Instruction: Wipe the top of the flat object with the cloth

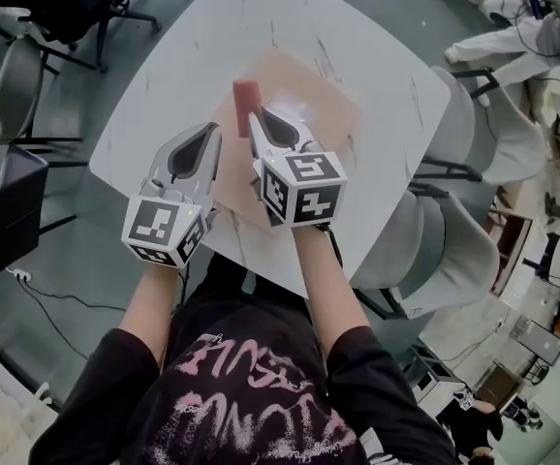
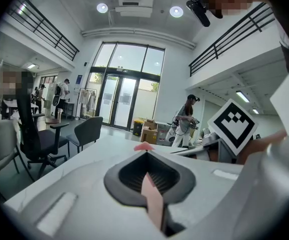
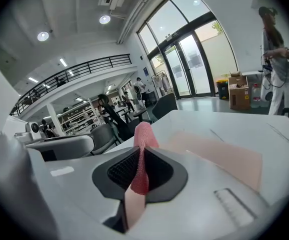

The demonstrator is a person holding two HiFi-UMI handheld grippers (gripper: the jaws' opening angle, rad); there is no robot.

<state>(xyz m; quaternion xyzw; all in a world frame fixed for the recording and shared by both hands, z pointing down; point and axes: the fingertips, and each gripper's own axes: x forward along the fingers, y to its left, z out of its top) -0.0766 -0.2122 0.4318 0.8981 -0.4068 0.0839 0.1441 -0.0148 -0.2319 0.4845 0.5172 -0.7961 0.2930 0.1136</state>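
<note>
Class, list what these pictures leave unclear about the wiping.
Head view: the left gripper and right gripper cover the near part of the pinkish-beige flat board.
Head view: from above, whether the red mesh cloth touches the board cannot be told.
Left gripper view: the gripper's body blocks the board's top.

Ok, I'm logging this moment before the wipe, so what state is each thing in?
right gripper: shut on the cloth.
cloth: bunched upright, pinched between that gripper's jaws.
left gripper: jaws together, nothing clearly gripped, over the flat board at its left edge.
flat board: lying flat on the table, top uncovered.
</note>
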